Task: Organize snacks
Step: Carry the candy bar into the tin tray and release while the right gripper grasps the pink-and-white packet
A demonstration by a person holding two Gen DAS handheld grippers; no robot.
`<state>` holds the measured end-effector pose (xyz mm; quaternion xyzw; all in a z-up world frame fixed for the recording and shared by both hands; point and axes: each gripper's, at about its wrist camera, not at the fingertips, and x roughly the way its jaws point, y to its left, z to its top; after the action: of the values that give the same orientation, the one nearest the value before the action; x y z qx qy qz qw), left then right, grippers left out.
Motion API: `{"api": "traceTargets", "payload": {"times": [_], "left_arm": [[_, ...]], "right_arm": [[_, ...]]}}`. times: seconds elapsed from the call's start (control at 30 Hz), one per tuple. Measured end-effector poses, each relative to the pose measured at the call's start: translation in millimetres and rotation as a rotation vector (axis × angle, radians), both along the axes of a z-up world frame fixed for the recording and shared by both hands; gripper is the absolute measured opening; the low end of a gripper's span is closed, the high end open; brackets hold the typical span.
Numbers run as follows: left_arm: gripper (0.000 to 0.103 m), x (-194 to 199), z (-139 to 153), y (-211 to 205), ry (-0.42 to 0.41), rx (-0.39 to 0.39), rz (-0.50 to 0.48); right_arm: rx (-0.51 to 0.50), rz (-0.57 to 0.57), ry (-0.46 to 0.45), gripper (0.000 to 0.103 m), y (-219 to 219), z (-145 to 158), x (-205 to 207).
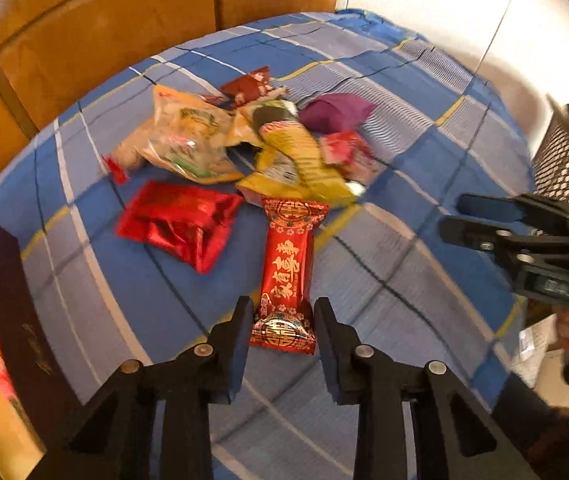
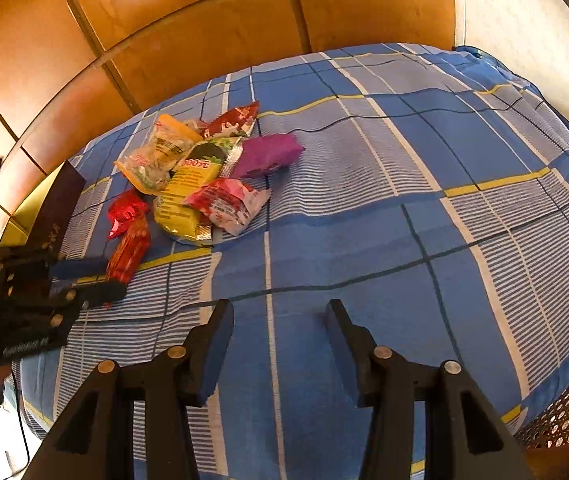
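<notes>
While your left tongs pointed down at the blue checked bedsheet, their jaws stood narrow around the near end of a long red snack packet with gold characters. Whether the pads actually pressed on its wrapper could not be told; small slivers of gap seemed to show on both sides. Just beyond and left of those tongs lay a crinkled shiny red foil pouch. Farther ahead sat the heap: a yellow printed bag, a clear bag of pale snacks, a purple packet and a pink-and-white packet. Your right tongs hung over bare sheet, well apart from the heap, jaws partly spread with nothing between them. A dark maroon box stood at their far left.
</notes>
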<state>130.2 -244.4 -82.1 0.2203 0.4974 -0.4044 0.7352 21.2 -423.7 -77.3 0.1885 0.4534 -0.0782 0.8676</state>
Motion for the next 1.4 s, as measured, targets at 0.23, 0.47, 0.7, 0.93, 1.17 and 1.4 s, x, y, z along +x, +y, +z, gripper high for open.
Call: {"api": "traceTargets", "payload": {"times": [0.23, 0.47, 0.7, 0.93, 1.17, 1.4], "left_arm": [[0.056, 3, 8, -8, 0.002, -0.025, 0.032], [0.029, 2, -6, -30, -0.008, 0.021, 0.008], [0.021, -18, -4, 5, -0.006, -0.080, 0.106], [0.021, -36, -4, 41, 0.059, -0.168, 0.221], [0.021, -59, -4, 59, 0.006, -0.211, 0.240], [0.021, -68, 5, 75, 0.023, -0.285, 0.268]], "right_arm": [[-0.004, 0.004, 0.000, 0.048, 0, -1, 0], [-0.005, 0.002, -0.002, 0.048, -2, -1, -2], [-0.043, 0.063, -0.036, 0.048, 1, 12, 12], [-0.140, 0.190, -0.039, 0.048, 16, 22, 53], [-0.196, 0.301, 0.008, 0.050, 24, 9, 91], [-0.138, 0.323, 0.027, 0.036, 22, 10, 97]]}}
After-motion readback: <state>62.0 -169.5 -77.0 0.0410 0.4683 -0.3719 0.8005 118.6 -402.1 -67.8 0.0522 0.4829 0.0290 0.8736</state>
